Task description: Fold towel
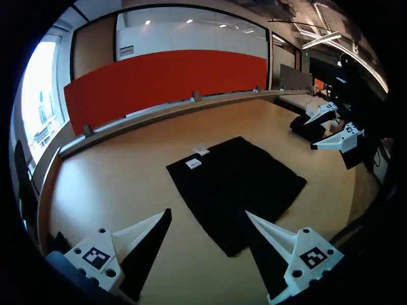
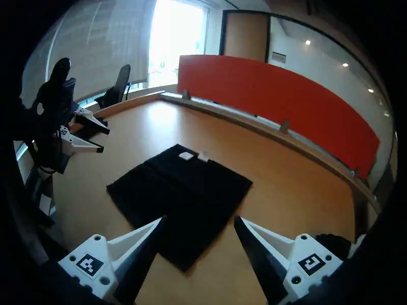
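The black towel (image 1: 239, 183) lies spread flat on the wooden surface (image 1: 127, 178), in the middle of both views, with a white label (image 1: 194, 163) at its left corner in the left gripper view. The left tool (image 1: 207, 212) hangs over the towel's bottom corner with its fingers wide apart and nothing between them. The right tool (image 2: 199, 218) is also wide open and empty, poised above the towel (image 2: 188, 203) at the lower middle of the right gripper view.

The step in hand looks like the first pinch. Each tool faces one end of the same towel edge, so each should drop onto its own corner and close on cloth alone without scraping the surface. Both should then lift together and carry that edge level across to the labelled side. Uneven lifting would likely skew the fold, and a shallow bite may let the cloth slip.
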{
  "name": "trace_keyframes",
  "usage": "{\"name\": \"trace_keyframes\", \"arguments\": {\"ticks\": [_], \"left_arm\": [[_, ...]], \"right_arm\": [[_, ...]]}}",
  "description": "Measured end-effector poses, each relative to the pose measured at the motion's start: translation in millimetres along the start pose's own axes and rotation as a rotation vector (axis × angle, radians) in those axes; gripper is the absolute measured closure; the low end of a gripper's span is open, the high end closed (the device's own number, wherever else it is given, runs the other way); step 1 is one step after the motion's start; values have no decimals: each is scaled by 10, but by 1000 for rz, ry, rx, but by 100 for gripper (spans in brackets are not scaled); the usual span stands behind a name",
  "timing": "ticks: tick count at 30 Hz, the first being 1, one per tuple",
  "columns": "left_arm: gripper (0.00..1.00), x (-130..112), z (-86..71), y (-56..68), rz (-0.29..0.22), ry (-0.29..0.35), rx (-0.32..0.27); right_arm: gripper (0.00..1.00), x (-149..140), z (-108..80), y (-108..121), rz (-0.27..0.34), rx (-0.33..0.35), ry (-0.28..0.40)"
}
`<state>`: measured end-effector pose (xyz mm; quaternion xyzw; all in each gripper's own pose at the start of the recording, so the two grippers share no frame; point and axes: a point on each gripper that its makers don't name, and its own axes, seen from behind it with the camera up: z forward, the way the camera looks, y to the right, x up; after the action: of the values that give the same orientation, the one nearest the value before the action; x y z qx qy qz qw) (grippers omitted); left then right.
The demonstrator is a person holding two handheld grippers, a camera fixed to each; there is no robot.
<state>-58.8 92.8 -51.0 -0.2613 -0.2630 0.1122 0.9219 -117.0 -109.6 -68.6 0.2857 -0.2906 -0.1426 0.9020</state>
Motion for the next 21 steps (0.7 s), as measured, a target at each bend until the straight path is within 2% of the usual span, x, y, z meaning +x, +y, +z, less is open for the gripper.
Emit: {"name": "trace_keyframes", "arguments": {"ticks": [14, 21], "left_arm": [[4, -585, 288, 174, 25, -124, -56], [4, -799, 374, 242, 15, -177, -85]], "right_arm": [[0, -585, 258, -211, -19, 66, -117], [0, -801, 340, -262, -19, 83, -164]]}}
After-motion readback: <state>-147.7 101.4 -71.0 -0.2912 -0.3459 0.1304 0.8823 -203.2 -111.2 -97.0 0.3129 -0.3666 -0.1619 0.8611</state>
